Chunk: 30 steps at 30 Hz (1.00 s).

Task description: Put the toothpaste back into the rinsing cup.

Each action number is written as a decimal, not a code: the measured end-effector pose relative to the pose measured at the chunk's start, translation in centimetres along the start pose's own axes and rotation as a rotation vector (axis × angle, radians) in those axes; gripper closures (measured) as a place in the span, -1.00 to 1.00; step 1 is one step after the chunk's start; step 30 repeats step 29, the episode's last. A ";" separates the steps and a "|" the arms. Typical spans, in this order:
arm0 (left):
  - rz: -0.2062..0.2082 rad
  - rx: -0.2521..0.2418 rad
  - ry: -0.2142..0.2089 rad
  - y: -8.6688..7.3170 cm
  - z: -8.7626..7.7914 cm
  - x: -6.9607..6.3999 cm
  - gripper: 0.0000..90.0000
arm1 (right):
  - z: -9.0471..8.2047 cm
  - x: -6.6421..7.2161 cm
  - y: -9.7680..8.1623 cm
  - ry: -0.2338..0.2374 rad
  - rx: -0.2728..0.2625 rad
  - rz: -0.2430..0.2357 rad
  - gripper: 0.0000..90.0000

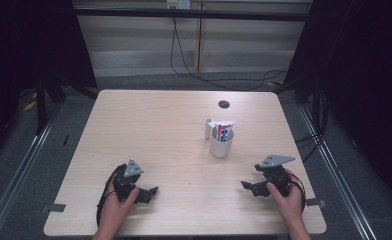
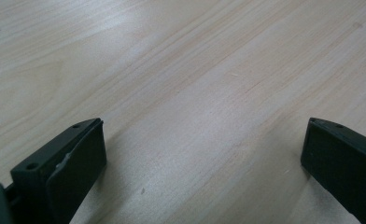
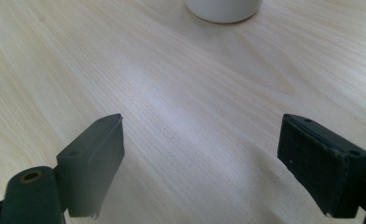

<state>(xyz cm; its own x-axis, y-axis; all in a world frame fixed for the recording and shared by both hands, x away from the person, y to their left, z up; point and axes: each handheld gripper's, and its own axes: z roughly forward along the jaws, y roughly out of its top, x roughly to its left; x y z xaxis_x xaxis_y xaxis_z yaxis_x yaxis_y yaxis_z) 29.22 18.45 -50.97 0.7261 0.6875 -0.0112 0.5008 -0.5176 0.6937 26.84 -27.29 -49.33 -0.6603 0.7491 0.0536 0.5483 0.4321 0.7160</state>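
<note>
A: Both tools idle near the desk's front edge; left gripper toward the front-left corner, right gripper toward the front-right; each held low in a hand, jaws spread wide, nothing between them — its own view of the left gripper shows bare wood in the gap.

B: And the object?

A: White cup sits right of the desk's centre, closer to the right gripper; a toothpaste tube stands in it, tilted, its top poking above the rim; a small white piece is just behind the cup, touching or nearly — can't tell which. The right gripper looks straight at the cup's base.

B: Risks?

A: Tube leans loose in the cup, so a sideways pinch on it could tip the cup over; cup looks light, and the smooth wood would let it slide; a jaw coming in too low could clip the rim; the cable hole farther back looks too far off to matter.
</note>
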 end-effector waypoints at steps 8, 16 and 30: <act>0.000 0.000 0.000 0.0 0.0 0.0 -1.00 | 0.2 0.2 -0.5 -0.013 0.019 -0.012 -0.69; 0.000 -0.001 0.000 0.0 0.0 0.0 -1.00 | 0.5 0.4 -1.4 -0.024 0.040 -0.012 -0.70; 0.001 0.000 0.000 0.0 0.0 0.0 -1.00 | 0.4 0.4 -2.1 -0.032 -0.008 -0.013 -0.72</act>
